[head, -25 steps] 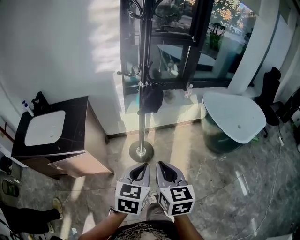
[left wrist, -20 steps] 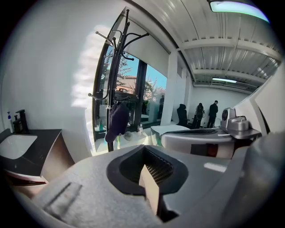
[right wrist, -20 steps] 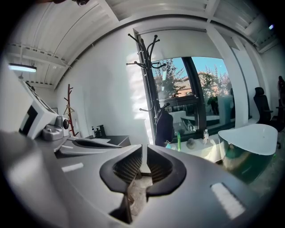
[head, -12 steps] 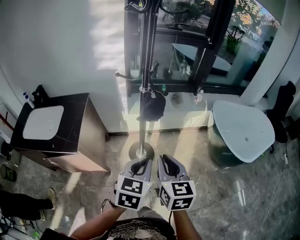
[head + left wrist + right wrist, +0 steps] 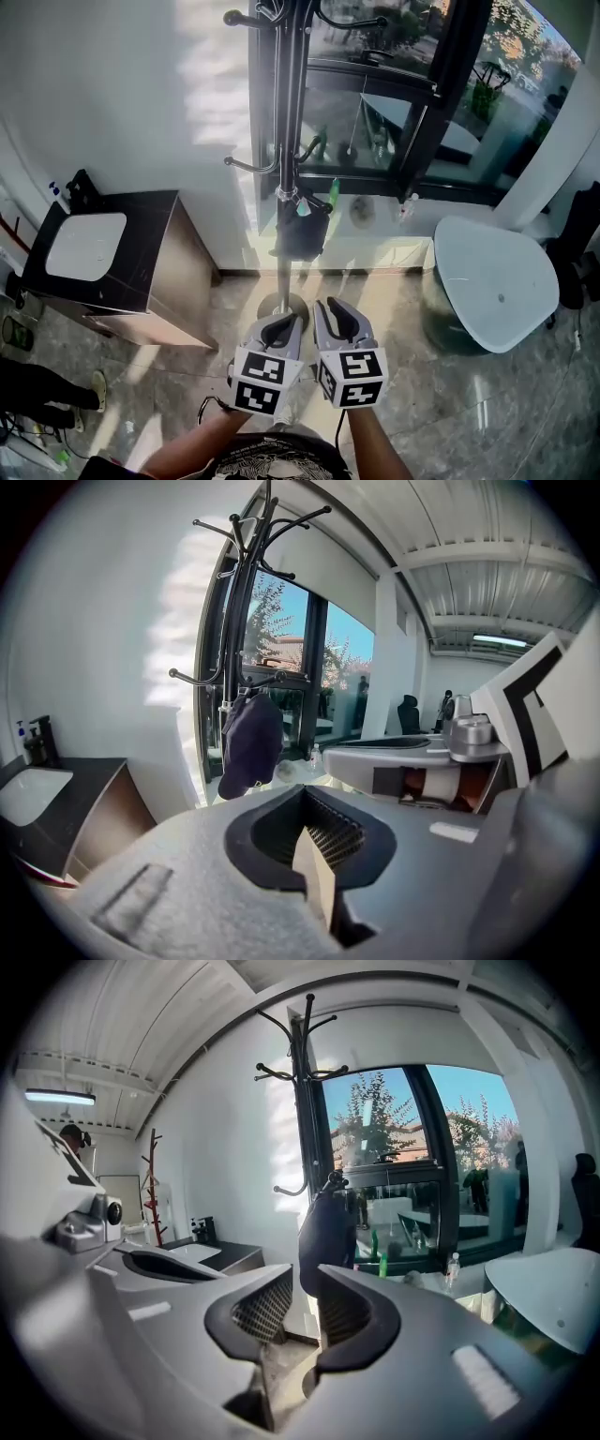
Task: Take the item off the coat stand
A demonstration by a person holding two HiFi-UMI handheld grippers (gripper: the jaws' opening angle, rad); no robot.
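A black coat stand point(image 5: 284, 141) rises in front of a window, its round base point(image 5: 281, 306) on the marble floor. A dark cap-like item point(image 5: 302, 227) hangs from a low hook on the pole. Both grippers are held side by side just short of the base, well below the item. My left gripper point(image 5: 284, 326) looks shut and empty; its view shows the dark item point(image 5: 249, 744) on the stand point(image 5: 239, 621) ahead. My right gripper point(image 5: 330, 319) has its jaws opening with nothing between them; the dark item point(image 5: 327, 1235) hangs beyond the gap, on the stand point(image 5: 306, 1101).
A black cabinet point(image 5: 155, 272) with a white basin point(image 5: 84, 246) stands to the left against the white wall. A pale round table point(image 5: 492, 281) is at the right. Bottles point(image 5: 334, 192) line the window sill. A person's leg point(image 5: 37, 386) shows at the lower left.
The head view has swung up towards the stand, and the hanging item sits lower and closer in the picture. Both grippers have edged forward towards the stand's base.
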